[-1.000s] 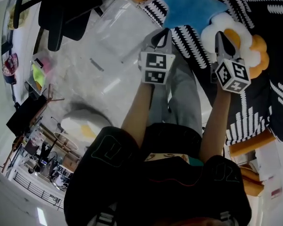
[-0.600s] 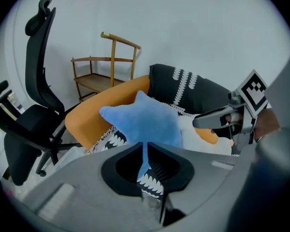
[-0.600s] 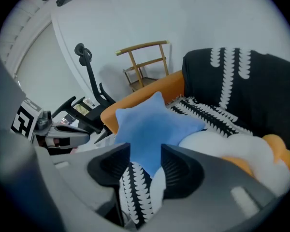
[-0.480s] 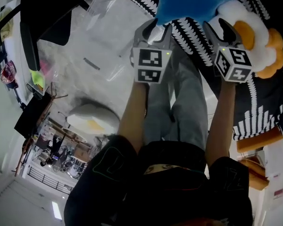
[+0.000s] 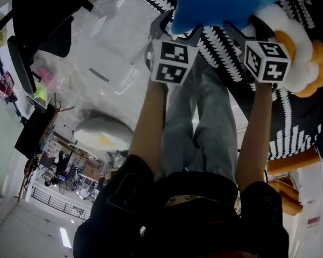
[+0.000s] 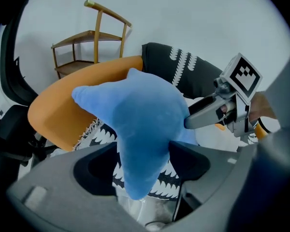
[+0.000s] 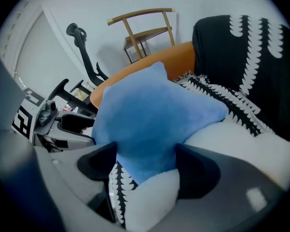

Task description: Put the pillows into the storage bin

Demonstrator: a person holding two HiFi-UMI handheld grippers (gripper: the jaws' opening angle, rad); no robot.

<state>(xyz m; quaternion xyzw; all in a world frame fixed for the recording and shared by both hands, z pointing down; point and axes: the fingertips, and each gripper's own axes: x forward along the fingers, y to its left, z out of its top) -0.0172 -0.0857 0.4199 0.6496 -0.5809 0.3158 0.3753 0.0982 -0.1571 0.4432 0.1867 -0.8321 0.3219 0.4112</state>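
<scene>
Evidently the left gripper [image 6: 144, 164] and right gripper [image 7: 147, 166] had just opened wide, each straddling a point of the blue star pillow [image 5: 215, 1] on the patterned blanket [image 5: 226, 50]. Closing on those soft tips alone, or catching the white pillow [image 7: 232, 139] underneath, could spoil the lift.

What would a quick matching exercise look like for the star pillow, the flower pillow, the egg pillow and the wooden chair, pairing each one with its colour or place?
Things:
1. star pillow
2. flower pillow
3. egg pillow
4. wooden chair

Colour or place:
A. white with a yellow patch, alone on the floor
B. by the wall, behind the orange seat
C. blue, over the black-and-white throw
D. white and orange petals, right beside the star

Pairs: 1-C, 2-D, 3-A, 4-B.
</scene>
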